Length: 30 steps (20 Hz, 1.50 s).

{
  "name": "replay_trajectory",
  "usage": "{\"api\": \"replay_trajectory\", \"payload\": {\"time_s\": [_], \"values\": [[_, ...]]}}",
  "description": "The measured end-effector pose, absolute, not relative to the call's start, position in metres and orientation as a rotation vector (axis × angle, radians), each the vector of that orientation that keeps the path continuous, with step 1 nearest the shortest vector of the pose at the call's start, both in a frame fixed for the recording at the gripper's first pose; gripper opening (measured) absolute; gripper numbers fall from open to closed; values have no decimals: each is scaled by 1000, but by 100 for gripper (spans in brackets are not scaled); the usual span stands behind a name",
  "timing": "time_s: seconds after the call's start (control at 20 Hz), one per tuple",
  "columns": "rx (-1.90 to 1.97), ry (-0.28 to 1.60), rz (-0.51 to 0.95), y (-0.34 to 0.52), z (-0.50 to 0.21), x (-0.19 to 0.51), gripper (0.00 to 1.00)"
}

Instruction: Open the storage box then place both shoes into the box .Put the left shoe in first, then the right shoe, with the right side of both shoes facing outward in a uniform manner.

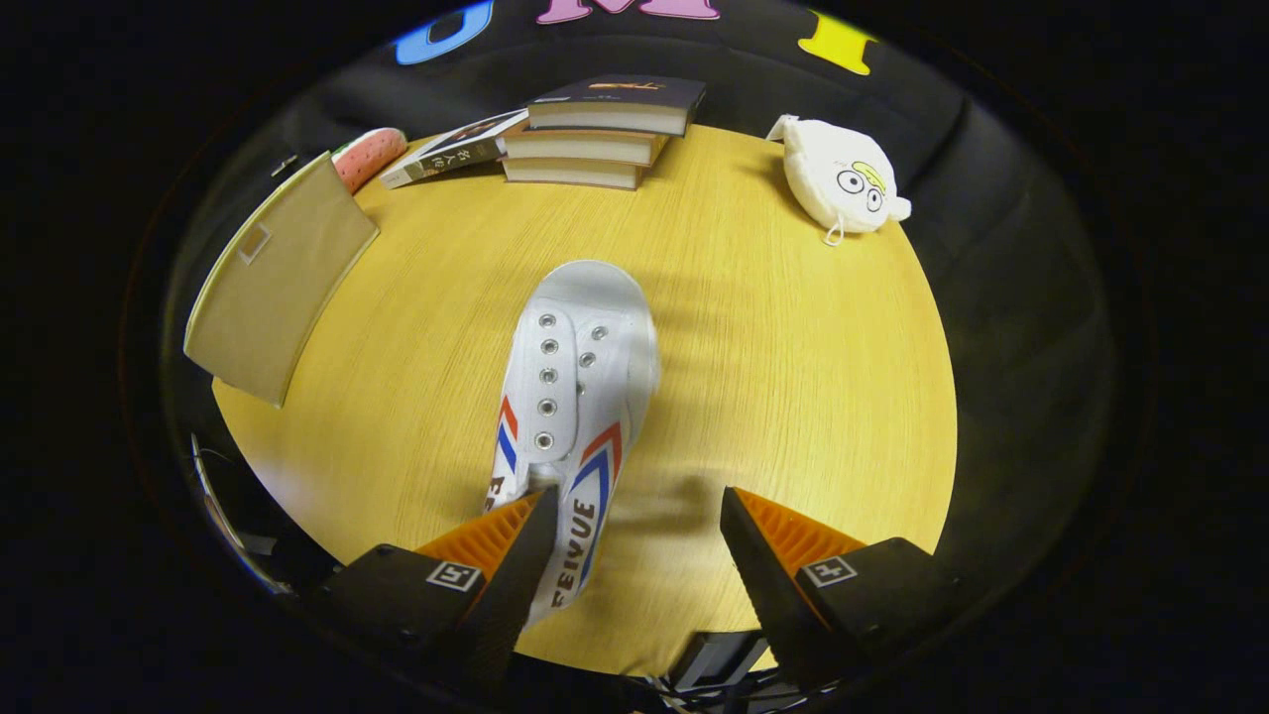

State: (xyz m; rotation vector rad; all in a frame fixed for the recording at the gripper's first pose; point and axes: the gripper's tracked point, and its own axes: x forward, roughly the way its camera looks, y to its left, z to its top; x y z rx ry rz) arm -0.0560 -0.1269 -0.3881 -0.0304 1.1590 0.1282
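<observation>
Your tongs point(634, 521) stand wide open, gripping nothing; the shoe point(575, 397) lies on the desk point(793, 377), heel by the left finger, toe pointing far. Shift left to straddle the heel, then close; the box point(273, 283) waits far left

The hand-held gripper point(634, 531) has two wedge-shaped fingers point(516, 555) that taper to narrow tips, each with a ribbed face of fine parallel ridges on its outer side. Behind each finger sits a blocky black mount with rounded edges. Each mount bears a small square white tag printed with a black blocky marker pattern. Between the mounts a dark bracket shows, with thin cables bunched below it.
</observation>
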Motion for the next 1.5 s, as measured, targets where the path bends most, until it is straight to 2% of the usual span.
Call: {"api": "replay_trajectory", "payload": {"time_s": [0.15,0.3,0.35,0.45,0.6,0.65,0.7,0.75,1.15,1.5], "values": [[-6,1158,148,-122,-395,-48,98],[99,1172,216,-108,-399,-49,88],[181,1178,237,-97,-400,-49,73],[272,1194,202,-96,-406,-47,37],[365,1194,165,-100,-401,-48,27],[379,1183,161,-100,-402,-45,17],[380,1169,159,-103,-400,-46,15],[376,1159,167,-103,-401,-46,7],[653,1120,176,-84,-366,-43,6],[658,1048,204,-62,-286,-31,6]]}}
